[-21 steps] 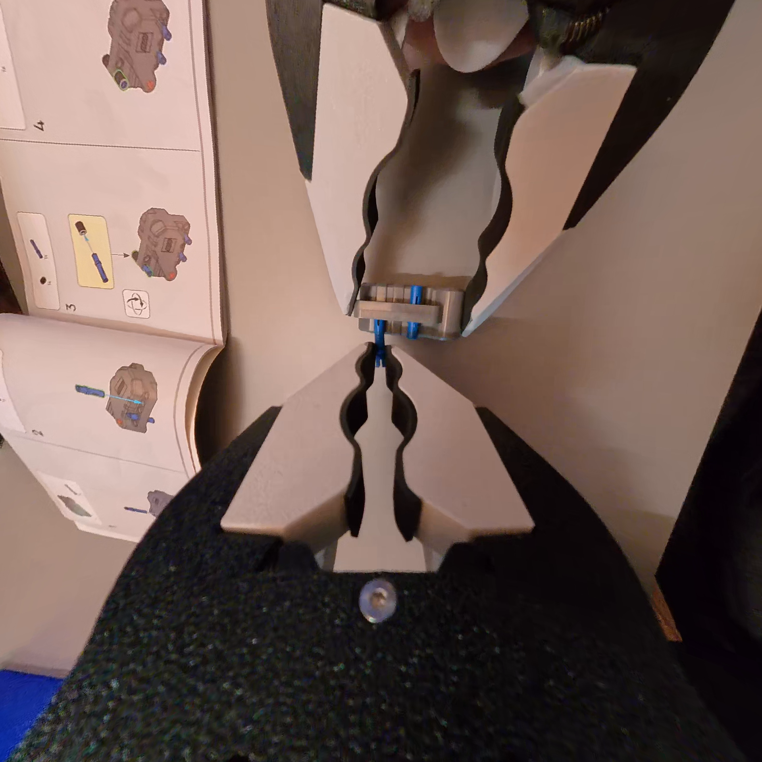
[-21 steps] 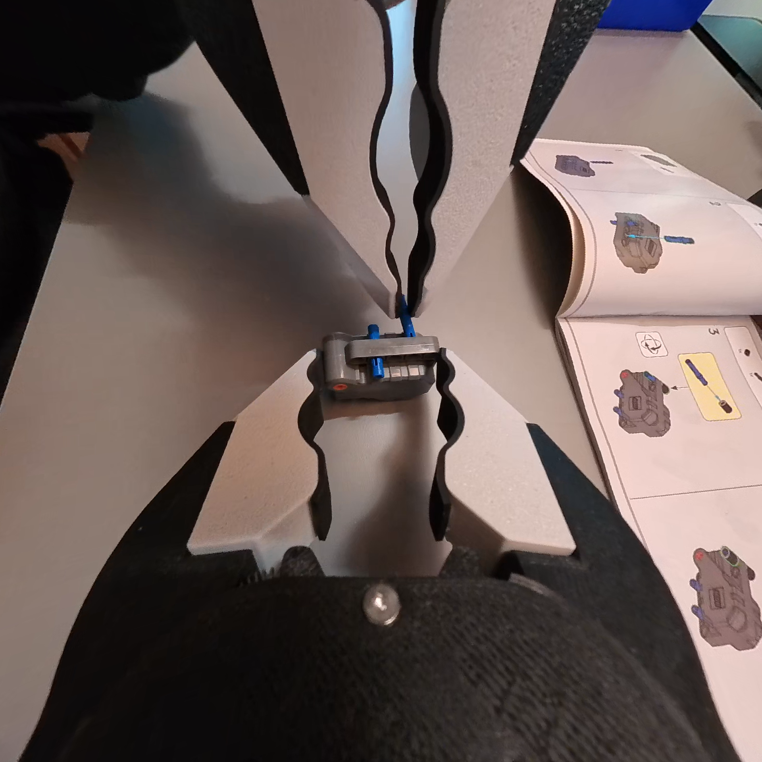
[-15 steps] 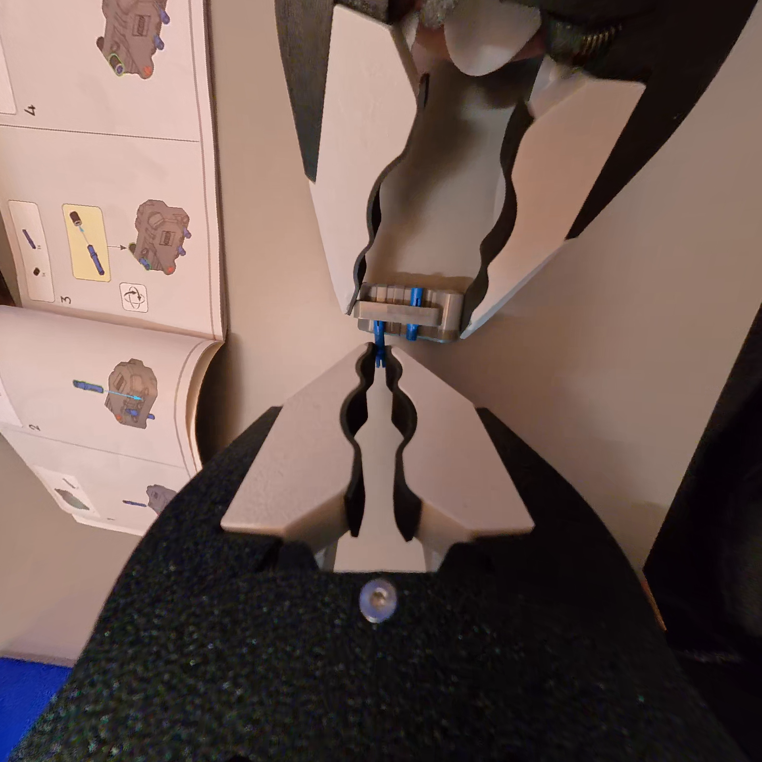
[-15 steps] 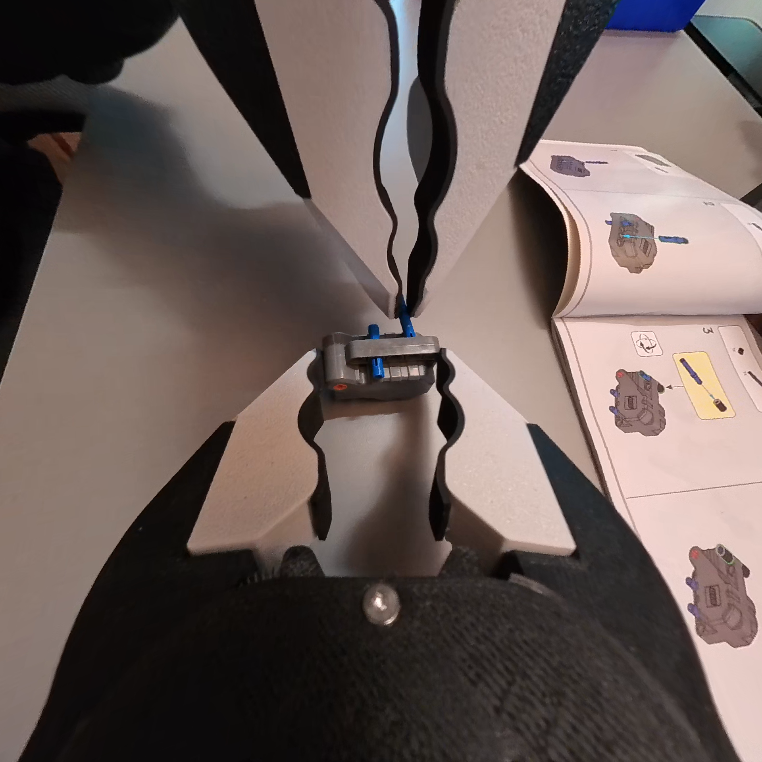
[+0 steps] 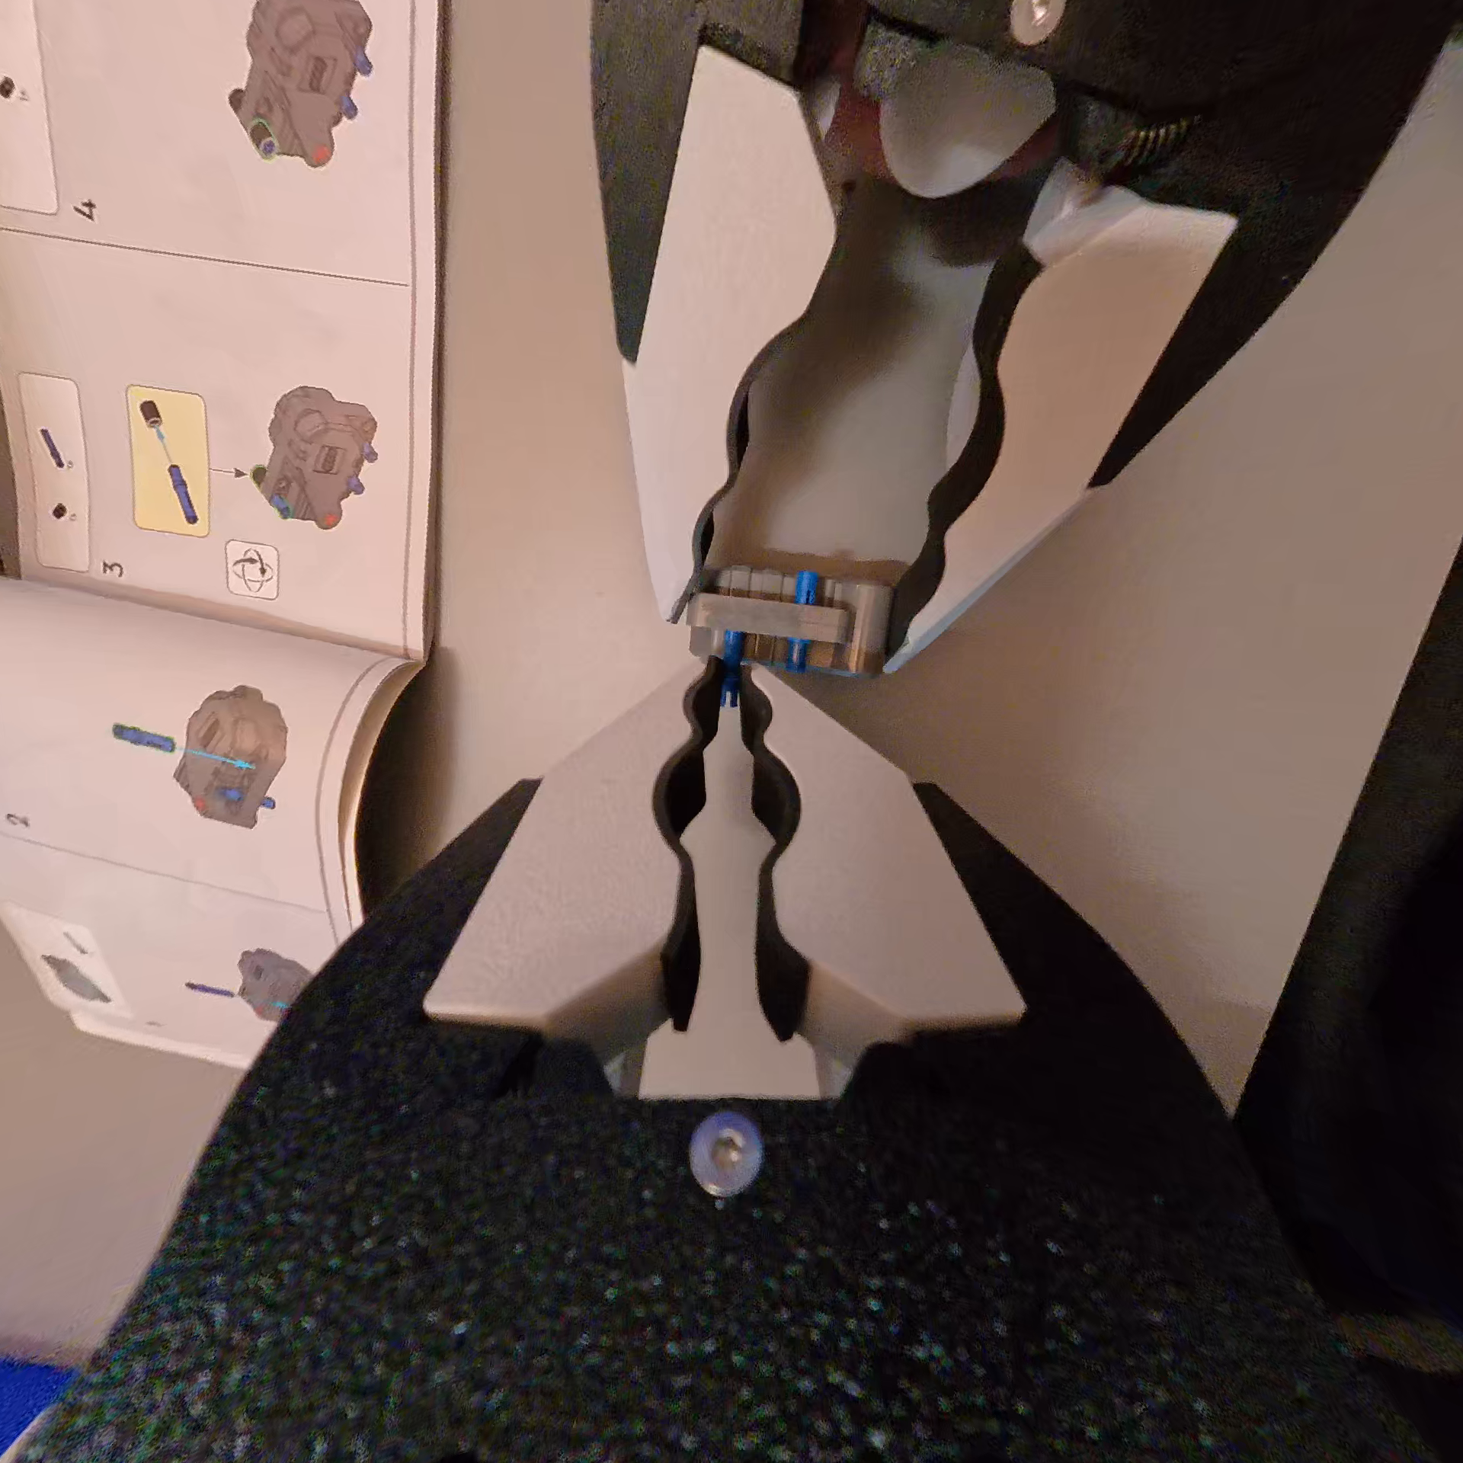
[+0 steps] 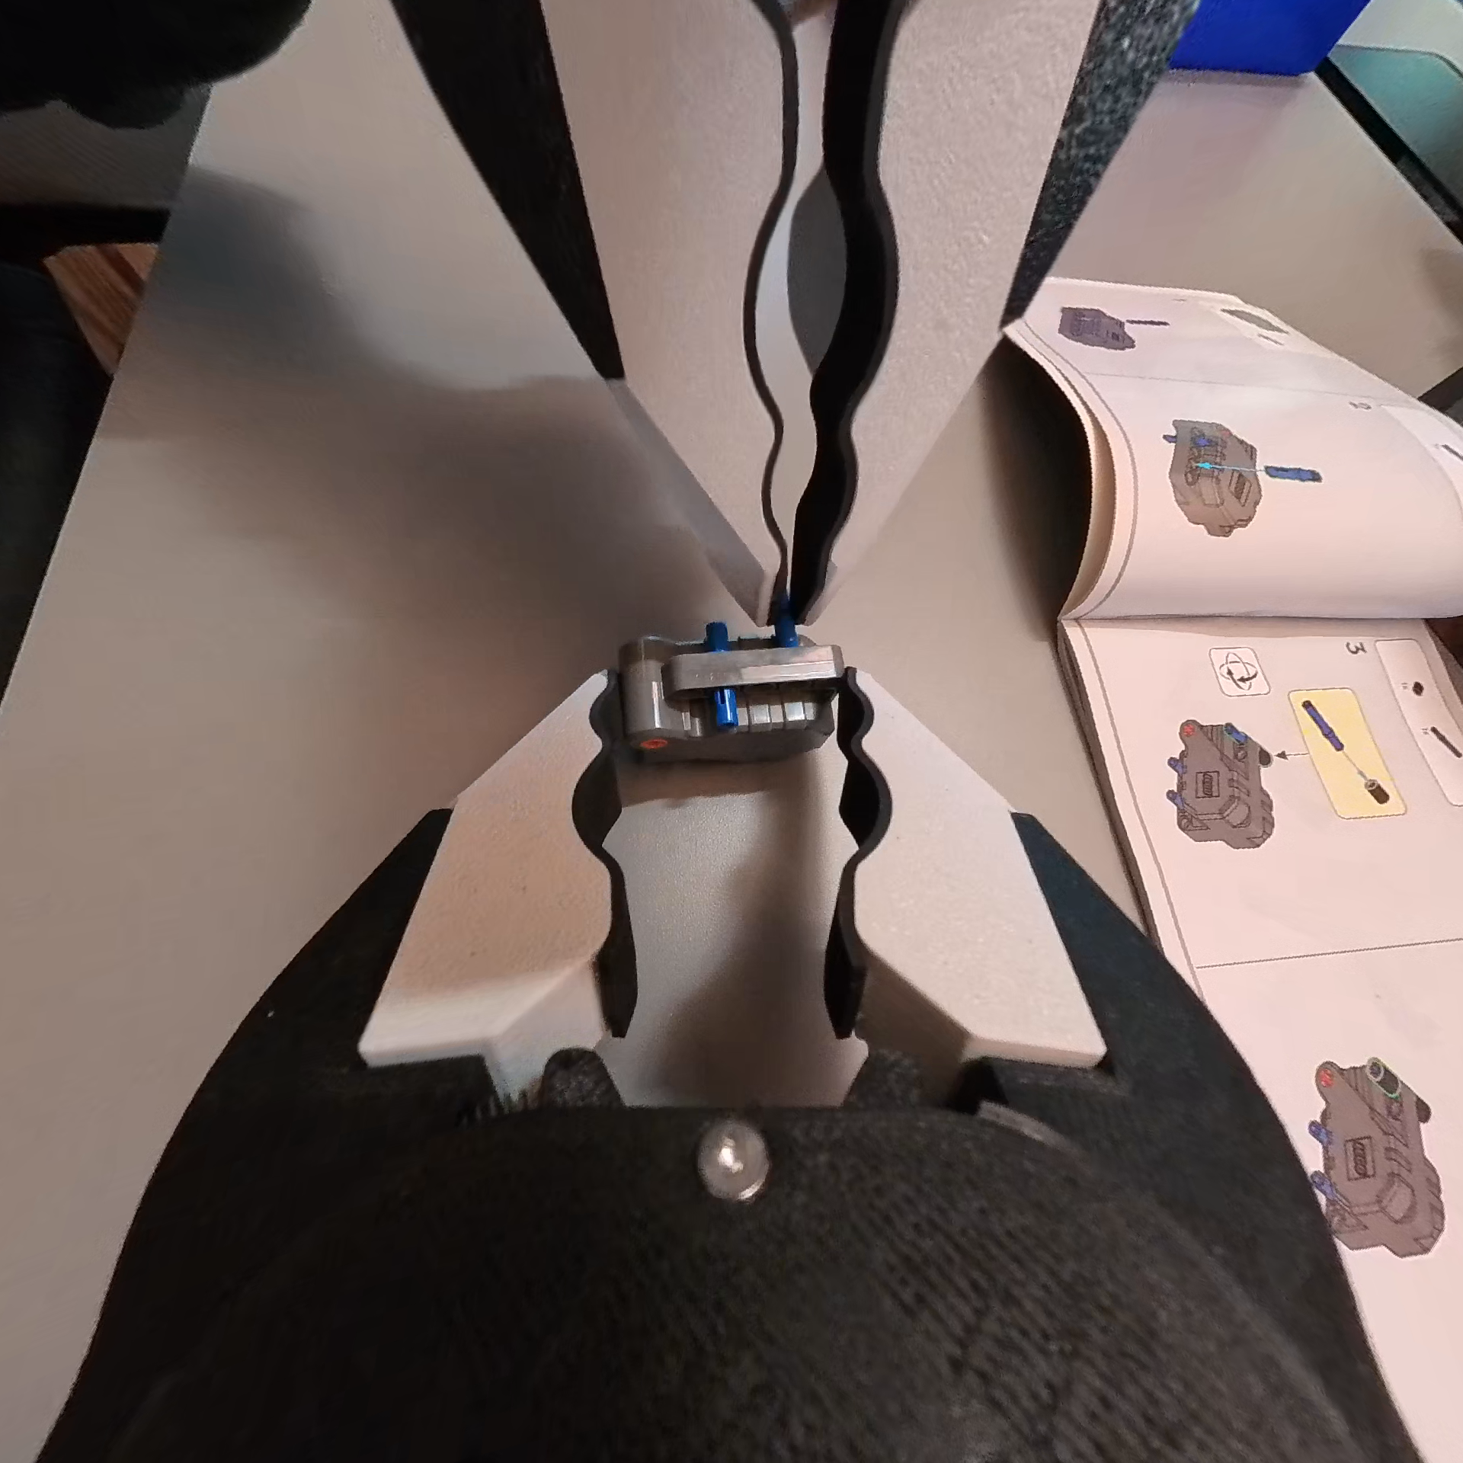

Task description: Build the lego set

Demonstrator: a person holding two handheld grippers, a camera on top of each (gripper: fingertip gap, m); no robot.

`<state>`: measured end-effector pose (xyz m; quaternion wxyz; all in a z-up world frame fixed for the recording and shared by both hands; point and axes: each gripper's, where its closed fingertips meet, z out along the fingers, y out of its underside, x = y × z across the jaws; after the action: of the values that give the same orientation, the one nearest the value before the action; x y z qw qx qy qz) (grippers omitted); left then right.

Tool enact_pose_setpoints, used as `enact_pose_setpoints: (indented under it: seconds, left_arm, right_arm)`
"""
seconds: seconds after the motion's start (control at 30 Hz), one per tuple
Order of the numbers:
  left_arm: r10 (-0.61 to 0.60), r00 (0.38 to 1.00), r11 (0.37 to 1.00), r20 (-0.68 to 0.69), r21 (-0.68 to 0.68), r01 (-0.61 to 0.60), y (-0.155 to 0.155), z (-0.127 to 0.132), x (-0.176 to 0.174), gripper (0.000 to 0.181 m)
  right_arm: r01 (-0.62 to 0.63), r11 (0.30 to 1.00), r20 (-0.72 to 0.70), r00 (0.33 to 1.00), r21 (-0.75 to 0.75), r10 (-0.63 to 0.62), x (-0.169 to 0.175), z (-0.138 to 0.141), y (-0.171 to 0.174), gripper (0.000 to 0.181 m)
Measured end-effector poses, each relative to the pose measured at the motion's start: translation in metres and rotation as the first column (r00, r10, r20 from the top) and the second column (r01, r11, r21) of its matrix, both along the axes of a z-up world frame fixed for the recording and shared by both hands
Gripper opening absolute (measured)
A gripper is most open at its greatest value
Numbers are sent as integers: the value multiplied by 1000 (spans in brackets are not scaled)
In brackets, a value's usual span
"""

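Surface: plain beige table (image 5: 546,475), open instruction booklet (image 5: 214,332) at its edge.
Left wrist view: left gripper (image 5: 730,687) nearly closed, wavy black-lined pads pinching blue pin (image 5: 730,673) that enters grey lego block (image 5: 792,621).
Right wrist view: right gripper (image 6: 724,712) part-open, clamping the ribbed, boxy block's (image 6: 724,704) sides above the table.

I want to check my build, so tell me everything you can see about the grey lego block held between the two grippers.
The grey lego block is a small boxy plastic assembly with a ribbed face, a flat grey beam across it and a red dot at one corner. Two blue pins pass through it. The right gripper clamps its two ends above the table; the left gripper pinches one pin's tip.
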<state>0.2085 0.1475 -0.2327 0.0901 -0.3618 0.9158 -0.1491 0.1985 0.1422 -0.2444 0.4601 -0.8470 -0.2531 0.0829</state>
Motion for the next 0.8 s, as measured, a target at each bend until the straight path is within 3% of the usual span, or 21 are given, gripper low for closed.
enact_pose_setpoints:
  seconds: [0.03, 0.17, 0.43, 0.8]
  left_arm:
    - [-11, 1000, 1000, 22, -17, 12, 0, 0, 0, 1]
    - [-24, 991, 993, 132, -109, 38, 0, 1, 0, 2]
    - [127, 922, 932, 365, -361, 15, 8, 12, -2, 9]
    - [168, 925, 877, 340, -480, 17, 4, -3, -4, 6]
  right_arm:
    - [0, 1000, -1, 1000, 0, 0, 0, 0, 0, 53]
    - [-2, 1000, -5, 1000, -3, 2, 0, 0, 0, 53]
    - [-4, 1000, -10, 1000, -7, 3, 0, 0, 0, 53]
    - [-5, 1000, -15, 1000, -11, 5, -1, 0, 0, 53]
